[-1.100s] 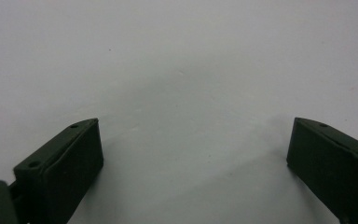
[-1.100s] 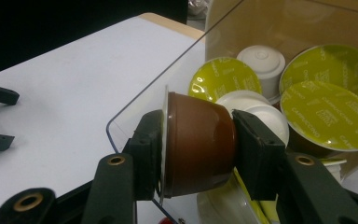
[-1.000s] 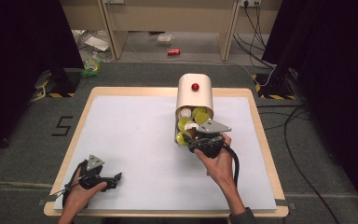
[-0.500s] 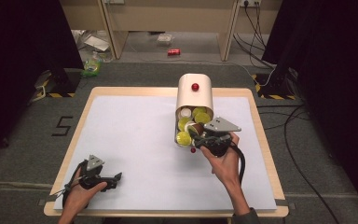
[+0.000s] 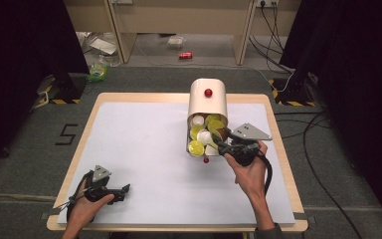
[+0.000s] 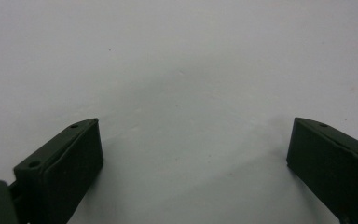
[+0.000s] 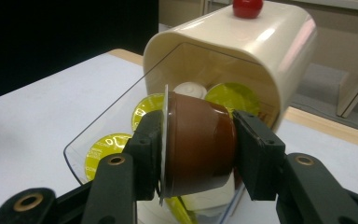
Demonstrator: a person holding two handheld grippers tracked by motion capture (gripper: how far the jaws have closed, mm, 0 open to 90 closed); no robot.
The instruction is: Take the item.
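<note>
A cream capsule dispenser with a red knob on top lies at the table's back right. Its clear drawer stands pulled out, holding several yellow and white capsules. My right gripper is at the drawer's right front corner, shut on a brown capsule. In the right gripper view the brown capsule sits sideways between the pads, its foil rim against the left one, just in front of the drawer. My left gripper rests low at the table's front left, open over bare white surface.
The white table mat has free room across the left and middle. A small red knob marks the drawer's front. The wooden table edge runs close to the right of my right hand. Cables and clutter lie on the floor beyond.
My right gripper has drawn back to the right and slightly up from the drawer with the brown capsule in it. The left gripper has stayed still.
</note>
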